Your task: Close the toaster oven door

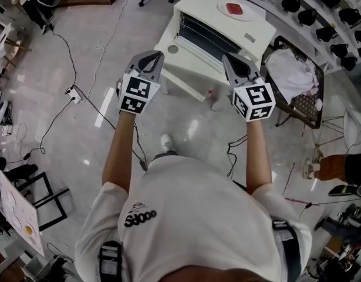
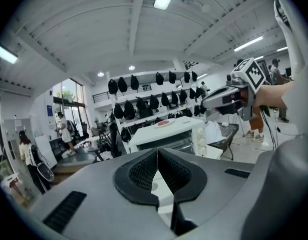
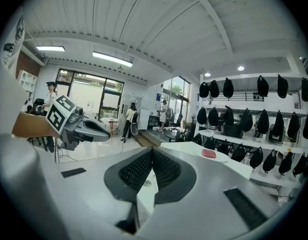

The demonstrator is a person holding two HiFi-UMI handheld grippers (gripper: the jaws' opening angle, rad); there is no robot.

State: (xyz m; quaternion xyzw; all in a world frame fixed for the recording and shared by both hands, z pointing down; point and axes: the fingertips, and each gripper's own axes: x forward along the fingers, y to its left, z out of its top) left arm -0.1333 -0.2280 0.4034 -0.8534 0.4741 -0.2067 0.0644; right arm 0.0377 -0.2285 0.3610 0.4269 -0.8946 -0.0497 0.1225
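The white toaster oven (image 1: pixel 227 25) stands ahead of me, its dark cavity (image 1: pixel 205 35) exposed and its door (image 1: pixel 189 69) folded down flat toward me. A red item on a white plate (image 1: pixel 234 9) rests on its roof. My left gripper (image 1: pixel 155 56) hovers over the door's left end, jaws shut with nothing held. My right gripper (image 1: pixel 227 59) hovers over the door's right part, pads together and empty. In the left gripper view the pads meet (image 2: pixel 158 151) with the oven (image 2: pixel 166 131) beyond. The right gripper view shows closed pads (image 3: pixel 152 150) and the plate (image 3: pixel 209 154).
A black chair with white cloth (image 1: pixel 294 75) stands right of the oven. Cables and a power strip (image 1: pixel 73 94) lie on the floor at left. Shelves of black bags (image 1: pixel 321 10) line the back right. A person's legs (image 1: pixel 333 166) are at the right.
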